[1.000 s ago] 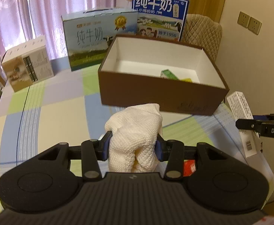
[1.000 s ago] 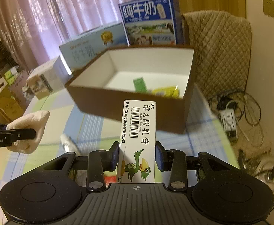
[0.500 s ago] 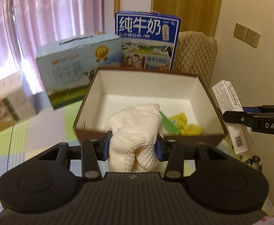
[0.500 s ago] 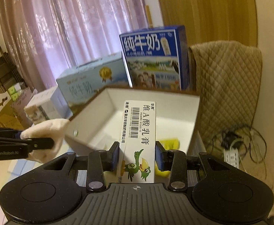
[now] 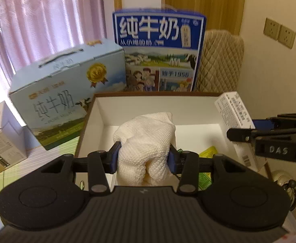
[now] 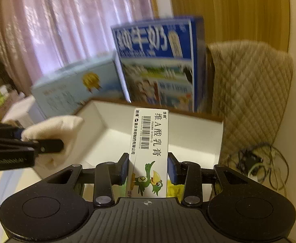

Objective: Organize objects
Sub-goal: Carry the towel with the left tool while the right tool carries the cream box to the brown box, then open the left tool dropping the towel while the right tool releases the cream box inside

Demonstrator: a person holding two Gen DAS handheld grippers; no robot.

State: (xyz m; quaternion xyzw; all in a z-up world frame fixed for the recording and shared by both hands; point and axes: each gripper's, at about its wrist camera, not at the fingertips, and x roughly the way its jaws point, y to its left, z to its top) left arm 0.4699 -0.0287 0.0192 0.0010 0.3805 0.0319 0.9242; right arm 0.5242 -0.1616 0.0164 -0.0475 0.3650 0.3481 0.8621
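My left gripper (image 5: 144, 156) is shut on a bunched white cloth (image 5: 146, 139) and holds it over the open brown box with a white inside (image 5: 99, 113). My right gripper (image 6: 147, 167) is shut on a white ointment carton with a green bird (image 6: 151, 147), held over the same box (image 6: 198, 141). The carton and the right gripper show at the right in the left wrist view (image 5: 235, 121). The cloth and the left gripper show at the left in the right wrist view (image 6: 52, 133). Green and yellow packets (image 5: 208, 151) lie inside the box.
A pale blue milk carton case (image 5: 67, 101) and a dark blue milk case (image 5: 160, 54) stand behind the box. A small white box (image 5: 0, 137) sits at the left. A quilted chair (image 6: 249, 93) and cables (image 6: 259, 162) are at the right.
Both grippers have moved forward and up from the table to above the box opening, each keeping its object. The box now fills the lower views.
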